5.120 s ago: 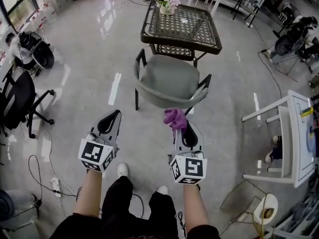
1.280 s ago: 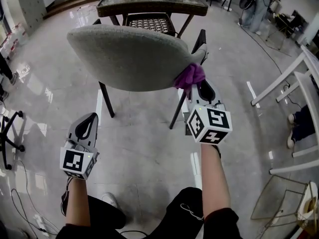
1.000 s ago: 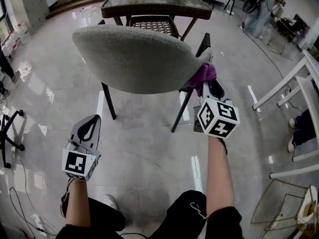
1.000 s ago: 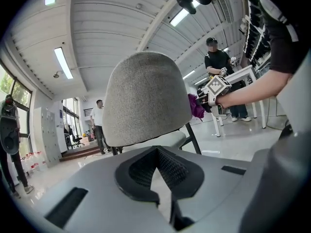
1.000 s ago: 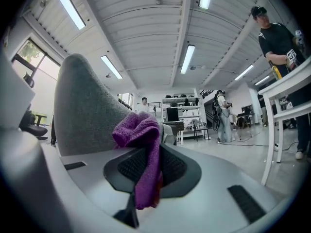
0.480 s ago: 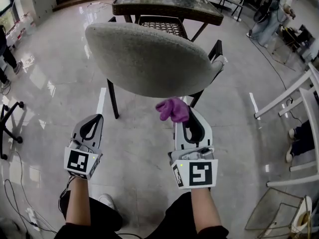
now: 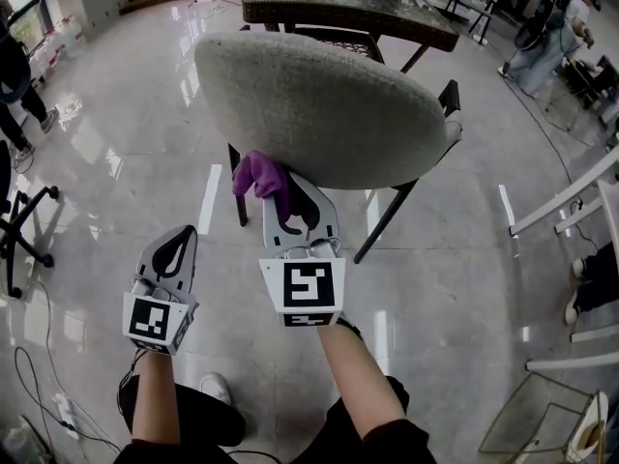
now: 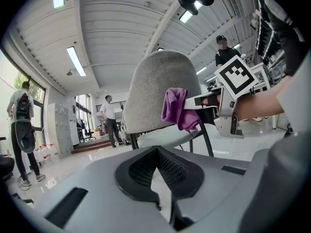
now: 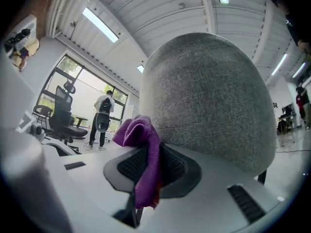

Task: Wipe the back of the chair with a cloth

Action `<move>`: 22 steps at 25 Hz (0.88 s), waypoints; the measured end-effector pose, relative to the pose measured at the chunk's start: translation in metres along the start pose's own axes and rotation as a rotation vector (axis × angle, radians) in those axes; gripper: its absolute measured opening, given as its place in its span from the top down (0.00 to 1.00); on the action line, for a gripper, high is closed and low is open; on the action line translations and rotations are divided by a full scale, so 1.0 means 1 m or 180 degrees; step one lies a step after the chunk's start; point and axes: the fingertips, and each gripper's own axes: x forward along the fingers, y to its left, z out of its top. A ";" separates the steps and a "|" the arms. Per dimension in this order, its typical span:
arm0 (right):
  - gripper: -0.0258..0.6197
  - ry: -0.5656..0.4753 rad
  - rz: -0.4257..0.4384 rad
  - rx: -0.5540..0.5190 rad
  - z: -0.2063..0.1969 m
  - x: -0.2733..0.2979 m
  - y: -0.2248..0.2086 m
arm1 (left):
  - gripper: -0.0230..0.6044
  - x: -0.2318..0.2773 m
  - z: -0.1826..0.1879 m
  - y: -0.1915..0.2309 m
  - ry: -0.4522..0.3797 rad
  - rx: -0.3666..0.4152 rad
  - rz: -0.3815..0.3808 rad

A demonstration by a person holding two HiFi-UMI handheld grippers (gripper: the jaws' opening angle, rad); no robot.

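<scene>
My right gripper (image 7: 278,189) has swept the purple cloth (image 7: 257,174) from the right end of the chair back (image 7: 329,104) across to its lower left edge.

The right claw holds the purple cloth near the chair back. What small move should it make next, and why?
Probably sweep the purple cloth rightward along the chair back, pressed against it. The right claw is shut on the cloth at the back's lower left edge, so nearly all the grey surface lies to its right and above.
</scene>
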 end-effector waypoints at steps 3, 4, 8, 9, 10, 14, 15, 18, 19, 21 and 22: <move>0.84 0.0039 -0.0094 0.0018 -0.006 -0.006 -0.015 | 0.95 -0.003 -0.003 0.000 0.0026 -0.0024 0.0005; 0.84 0.0040 -0.0116 0.0000 -0.008 -0.010 -0.020 | 0.95 -0.003 -0.004 -0.002 0.0041 -0.0011 -0.0001; 0.84 0.0046 -0.0206 -0.0061 -0.016 -0.029 -0.045 | 0.95 0.000 -0.002 -0.008 -0.0008 0.0032 -0.0012; 0.84 0.0052 -0.0231 -0.0083 -0.018 -0.035 -0.052 | 0.95 0.001 -0.002 -0.011 0.0006 0.0014 -0.0015; 0.84 0.0055 -0.0258 -0.0104 -0.020 -0.041 -0.060 | 0.95 0.001 -0.002 -0.015 0.0002 0.0001 -0.0012; 0.84 0.0077 -0.0385 -0.0106 -0.025 -0.059 -0.093 | 0.95 0.009 0.000 -0.028 0.0077 0.0008 -0.0027; 0.84 0.0097 -0.0420 -0.0095 -0.026 -0.063 -0.102 | 0.95 0.012 0.000 -0.032 0.0077 0.0024 -0.0052; 0.84 0.0128 -0.0590 -0.0044 -0.031 -0.075 -0.133 | 0.95 0.018 -0.005 -0.042 0.0048 0.0074 -0.0159; 0.84 0.0134 -0.0663 -0.0012 -0.033 -0.079 -0.146 | 0.95 0.019 -0.005 -0.045 0.0080 0.0081 -0.0172; 0.84 0.0158 -0.0786 0.0036 -0.036 -0.086 -0.171 | 0.95 0.019 -0.005 -0.047 0.0184 0.0087 -0.0149; 0.84 0.0175 -0.0826 0.0039 -0.038 -0.088 -0.182 | 0.95 0.018 -0.006 -0.047 0.0204 0.0090 -0.0131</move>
